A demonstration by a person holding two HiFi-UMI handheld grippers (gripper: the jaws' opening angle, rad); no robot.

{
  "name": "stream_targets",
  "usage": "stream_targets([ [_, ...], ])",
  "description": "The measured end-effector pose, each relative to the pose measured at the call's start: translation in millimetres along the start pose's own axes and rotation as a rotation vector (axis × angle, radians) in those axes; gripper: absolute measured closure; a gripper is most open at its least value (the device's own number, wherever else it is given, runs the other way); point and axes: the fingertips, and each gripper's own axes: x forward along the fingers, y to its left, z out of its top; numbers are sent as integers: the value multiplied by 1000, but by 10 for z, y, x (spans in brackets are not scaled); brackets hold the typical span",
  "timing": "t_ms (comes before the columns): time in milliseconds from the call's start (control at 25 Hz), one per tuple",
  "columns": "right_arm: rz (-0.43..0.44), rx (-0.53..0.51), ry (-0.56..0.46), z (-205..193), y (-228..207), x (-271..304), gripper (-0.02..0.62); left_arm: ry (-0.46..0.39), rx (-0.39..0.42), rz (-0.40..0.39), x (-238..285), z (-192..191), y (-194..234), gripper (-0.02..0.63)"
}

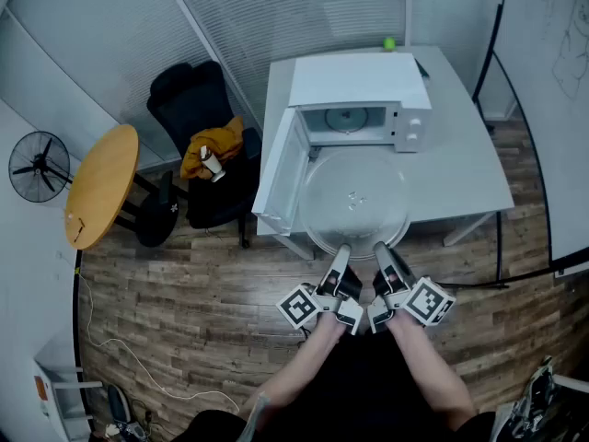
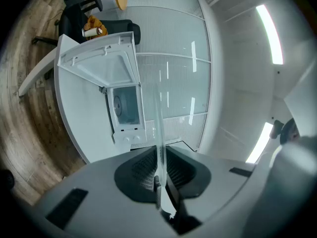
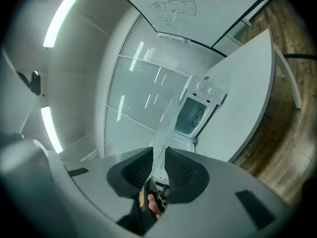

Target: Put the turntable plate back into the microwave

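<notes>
In the head view, the glass turntable plate [image 1: 354, 201] is held out level in the air before the open microwave [image 1: 361, 109], above the front of the white surface [image 1: 460, 168]. Only its near rim is gripped, by the left gripper [image 1: 341, 253] and the right gripper [image 1: 381, 250] side by side. With so much glass overhanging, a droop or slip at the far edge may be expected. The door [image 1: 279, 168] stands just to the left, and the plate could be knocked against it.

In the left gripper view, the plate [image 2: 159, 123] is seen edge-on, with the fingers of the left gripper [image 2: 160, 168] clamped on it. Smooth glass could slide out if the grip were eased.

In the right gripper view, the plate [image 3: 166, 118] is likewise clamped between the fingers of the right gripper [image 3: 157, 166]. The microwave [image 3: 198, 114] lies off-axis, so the cavity frame could be struck if the two hands were advanced unevenly.
</notes>
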Motion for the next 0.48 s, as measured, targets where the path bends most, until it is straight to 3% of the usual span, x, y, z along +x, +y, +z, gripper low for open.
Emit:
stream_targets([
  [480,-4,5,-41,-117,87,-38,512,47,48,-9,-133,37,-17,563],
])
